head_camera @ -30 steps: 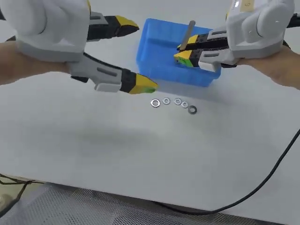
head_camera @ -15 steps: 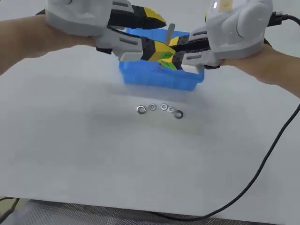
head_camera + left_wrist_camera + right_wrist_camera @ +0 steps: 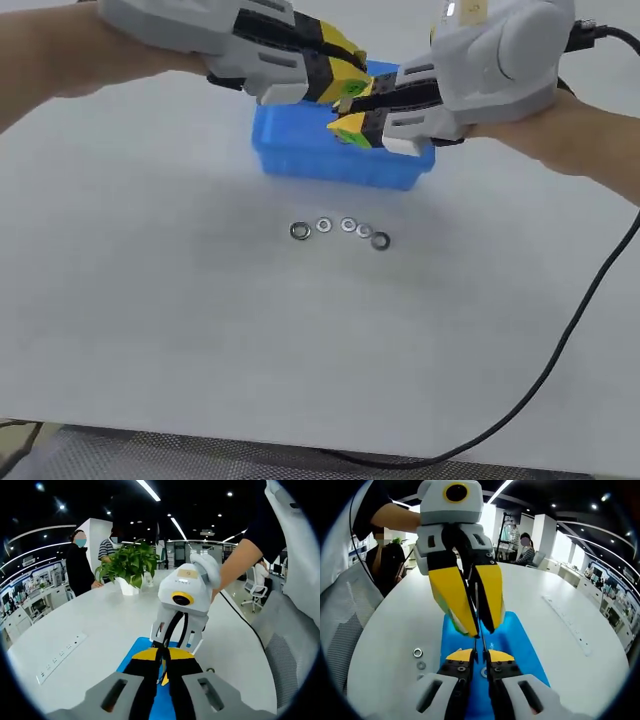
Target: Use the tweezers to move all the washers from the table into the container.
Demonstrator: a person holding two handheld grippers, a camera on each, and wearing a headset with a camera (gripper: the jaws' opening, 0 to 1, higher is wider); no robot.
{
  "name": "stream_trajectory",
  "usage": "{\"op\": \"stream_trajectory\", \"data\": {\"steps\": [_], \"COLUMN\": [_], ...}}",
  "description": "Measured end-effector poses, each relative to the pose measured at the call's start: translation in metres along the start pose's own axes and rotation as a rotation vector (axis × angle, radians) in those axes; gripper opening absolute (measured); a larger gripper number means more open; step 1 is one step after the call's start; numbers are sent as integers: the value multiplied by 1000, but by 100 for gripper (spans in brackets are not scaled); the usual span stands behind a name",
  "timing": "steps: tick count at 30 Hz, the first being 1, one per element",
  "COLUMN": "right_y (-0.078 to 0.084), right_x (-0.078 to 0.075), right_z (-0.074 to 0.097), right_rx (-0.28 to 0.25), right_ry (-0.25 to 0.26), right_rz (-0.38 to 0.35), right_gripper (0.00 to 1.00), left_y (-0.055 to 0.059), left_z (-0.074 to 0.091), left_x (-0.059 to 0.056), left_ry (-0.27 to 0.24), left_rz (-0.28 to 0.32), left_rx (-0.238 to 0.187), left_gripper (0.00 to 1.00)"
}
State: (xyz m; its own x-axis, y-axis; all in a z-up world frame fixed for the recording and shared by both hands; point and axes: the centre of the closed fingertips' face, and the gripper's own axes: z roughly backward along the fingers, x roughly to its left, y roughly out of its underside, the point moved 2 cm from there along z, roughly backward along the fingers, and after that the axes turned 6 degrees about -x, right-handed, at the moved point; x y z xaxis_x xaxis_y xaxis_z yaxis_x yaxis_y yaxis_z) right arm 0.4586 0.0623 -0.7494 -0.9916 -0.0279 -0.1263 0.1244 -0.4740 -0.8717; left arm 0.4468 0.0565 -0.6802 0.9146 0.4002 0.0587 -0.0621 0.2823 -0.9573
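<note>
Find five washers [image 3: 348, 225] in a row on the worktop [image 3: 200, 330], just on the near side of the blue container [image 3: 320, 165]. Note tweezers [image 3: 477, 630] above the container, clamped in the closed right tongs [image 3: 480, 655]. See left tongs [image 3: 163, 656] narrowed around the same tweezers; cannot tell whether gripping. Likely a re-grip, aligning the tweezers before picking.

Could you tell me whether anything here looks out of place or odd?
Nothing is spilled or damaged. Five washers lie in a row on the table before the upright blue bin. Slightly unusual: the left tongs and right tongs both pinch the tweezers above it.
</note>
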Motion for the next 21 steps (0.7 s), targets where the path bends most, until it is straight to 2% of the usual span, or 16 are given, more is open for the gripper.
{"op": "stream_trajectory", "data": {"steps": [6, 7, 8, 13, 15, 21], "right_y": [2, 2, 2, 1, 1, 0], "right_x": [1, 1, 1, -2, -2, -1], "right_z": [0, 0, 0, 1, 0, 0], "right_rx": [9, 9, 9, 7, 8, 10], "right_ry": [-9, -9, -8, -1, 1, -4], "right_rz": [13, 13, 13, 16, 21, 29], "right_gripper": [11, 11, 11, 11, 11, 12], "left_y": [1, 1, 1, -1, -1, -1], "left_z": [0, 1, 1, 0, -1, 0], "left_x": [-2, -1, -1, -1, 0, -2], "left_ry": [15, 14, 15, 11, 15, 49], "left_rz": [-10, -64, -80, -67, -91, -120], "left_rx": [28, 35, 35, 31, 28, 21], "left_gripper": [8, 7, 7, 6, 6, 5]}}
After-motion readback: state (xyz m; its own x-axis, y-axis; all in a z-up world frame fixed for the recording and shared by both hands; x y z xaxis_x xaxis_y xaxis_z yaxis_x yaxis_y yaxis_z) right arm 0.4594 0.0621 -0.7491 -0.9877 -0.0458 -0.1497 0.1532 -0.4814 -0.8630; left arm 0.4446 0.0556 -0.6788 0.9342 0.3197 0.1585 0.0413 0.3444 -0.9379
